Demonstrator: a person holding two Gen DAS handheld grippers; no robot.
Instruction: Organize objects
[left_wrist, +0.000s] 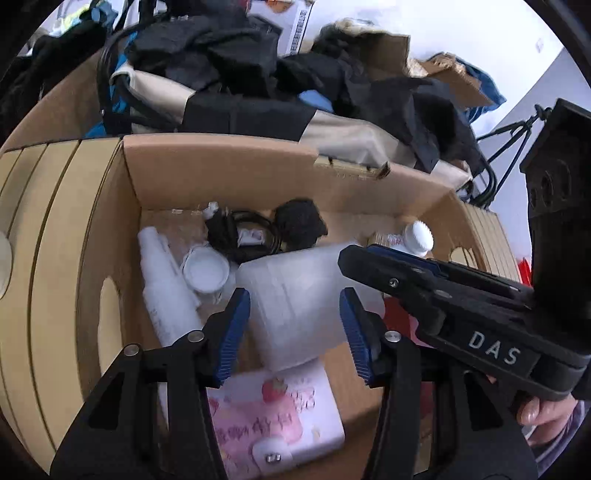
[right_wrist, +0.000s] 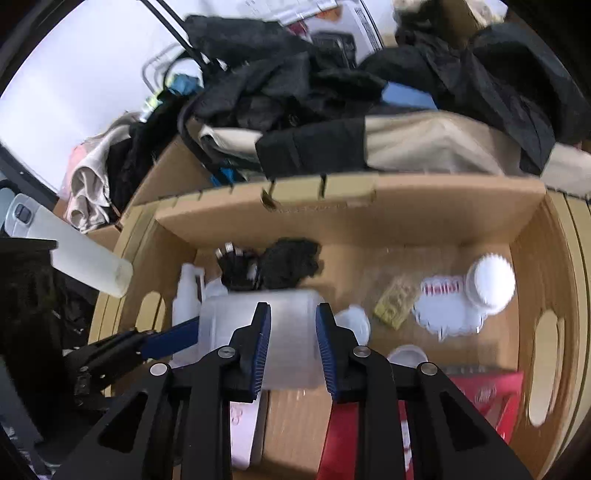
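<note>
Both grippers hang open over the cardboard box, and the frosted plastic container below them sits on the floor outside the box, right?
No. The container lies inside the box, as the right wrist view shows. Both grippers, left and right, do hang open over it.

A plain tan corrugated cardboard box (left_wrist: 221, 173) holds a frosted, milky-white translucent plastic container (left_wrist: 295, 302) at its centre. To its left lies a solid white plastic spray bottle (left_wrist: 166, 291) beside a round white lid (left_wrist: 205, 271). Near the far wall, a coiled black cable (left_wrist: 240, 236) sits beside a black fuzzy bundle (left_wrist: 301, 219). At the near edge, a white packet printed with pink strawberries and pink lettering (left_wrist: 280, 413) rests by a glossy red carton (right_wrist: 487, 395). To the right lie a white ribbed-cap bottle with a red-and-white label (right_wrist: 487, 284) and a mustard-yellow patterned pack (right_wrist: 393, 304). Black-framed grippers carry ribbed blue finger pads (left_wrist: 232, 332).
</note>
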